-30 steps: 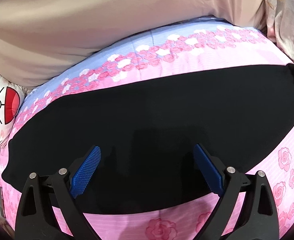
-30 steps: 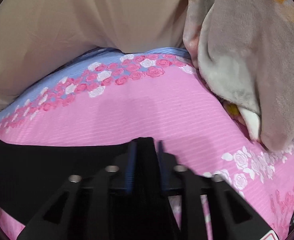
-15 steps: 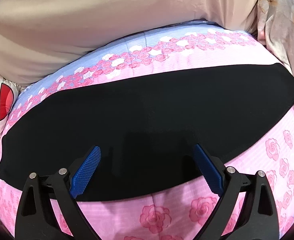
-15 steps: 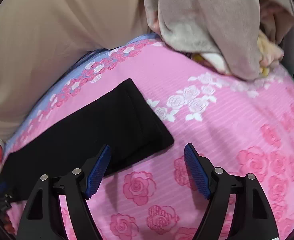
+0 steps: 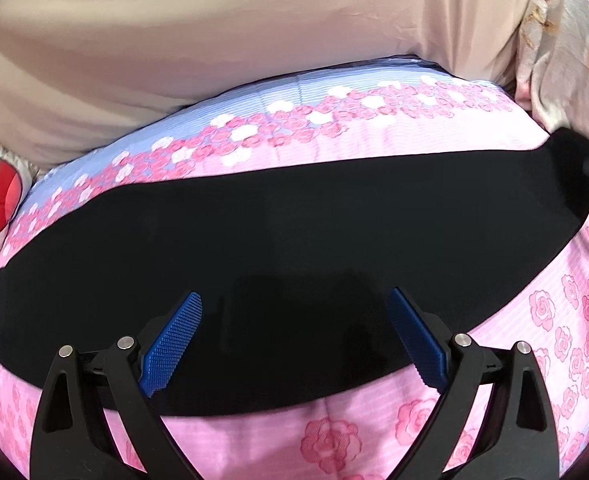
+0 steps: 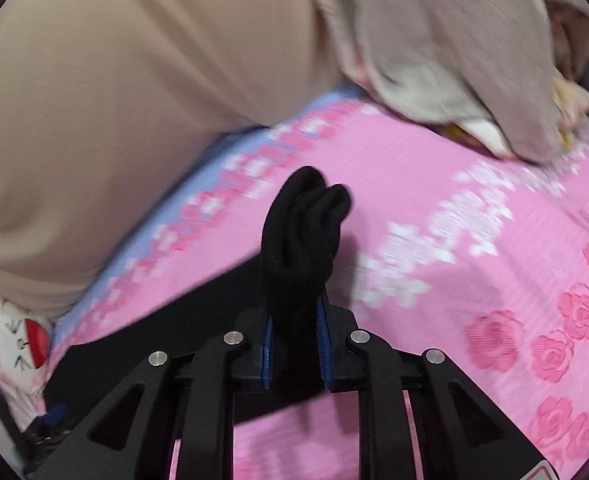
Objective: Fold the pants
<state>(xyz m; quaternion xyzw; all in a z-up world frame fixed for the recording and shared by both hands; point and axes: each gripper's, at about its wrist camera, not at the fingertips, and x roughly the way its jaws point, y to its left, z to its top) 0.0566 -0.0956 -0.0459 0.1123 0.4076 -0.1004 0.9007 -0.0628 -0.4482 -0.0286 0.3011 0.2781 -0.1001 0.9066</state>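
My right claw [image 6: 294, 344], open half a second ago, now clamps the bunched pants [image 6: 298, 240] end, lifting it. Left claw [image 5: 294, 340] hovers open, empty. Fold beginning.

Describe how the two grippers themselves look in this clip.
Both match: the left gripper and right gripper have black plastic linkage arms with triangular cut-outs, silver pivot pins, and blue ridged finger pads. No cables or sleeves show; a white-and-red sticker corner sits on the right gripper's frame.
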